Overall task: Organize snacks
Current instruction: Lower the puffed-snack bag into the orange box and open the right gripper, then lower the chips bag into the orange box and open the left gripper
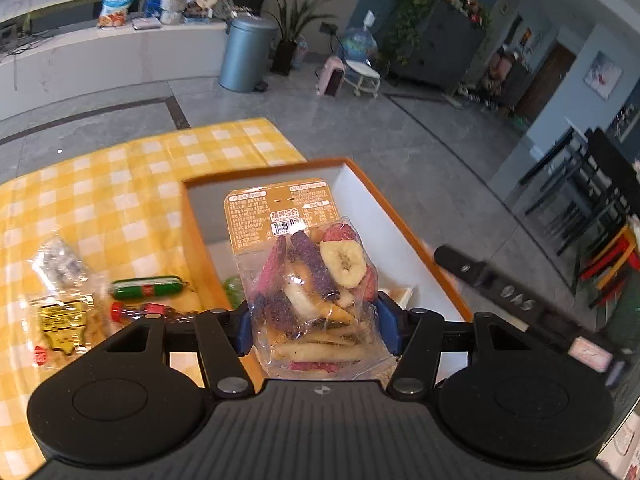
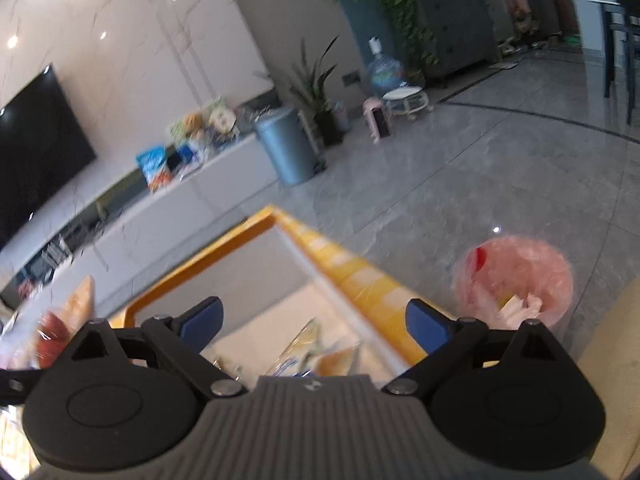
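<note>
On the desk's left side, over the yellow checked cloth (image 1: 120, 200), we see loose snacks not yet sorted: a clear wrapped pack with a yellow label (image 1: 64, 320), a green sausage stick (image 1: 148, 287) and a red one (image 1: 140, 312) just beside it. All sit outside the orange box (image 1: 192, 240).

Centre: left gripper (image 1: 316, 324) has its blue fingers (image 1: 244, 332) pressed on both sides of the dried fruit bag (image 1: 316, 280), roughly half open, gripping the lower part of the bag. Bag stands upright, label end up, hanging over the box's white interior. A green item and a pale packet are already inside, near the bag's bottom edge.

For this step we want the bag well inside the box walls before letting go. Likely best to tip it flat so it doesn't lean on the rim. Keep squeeze light, since the chips inside probably crush easily. Film looks slippery, so we avoid fast swings.

Right: right gripper (image 2: 314, 326) has its fingers spread wide with nothing between them, above the box's right half, where a few clear packets (image 2: 312, 352) lie below it. In the left wrist view its dark arm sits close to the box's right wall, so we keep the two apart during the drop. Pink bin (image 2: 516, 280) sits on the floor beyond the desk edge, not relevant.
</note>
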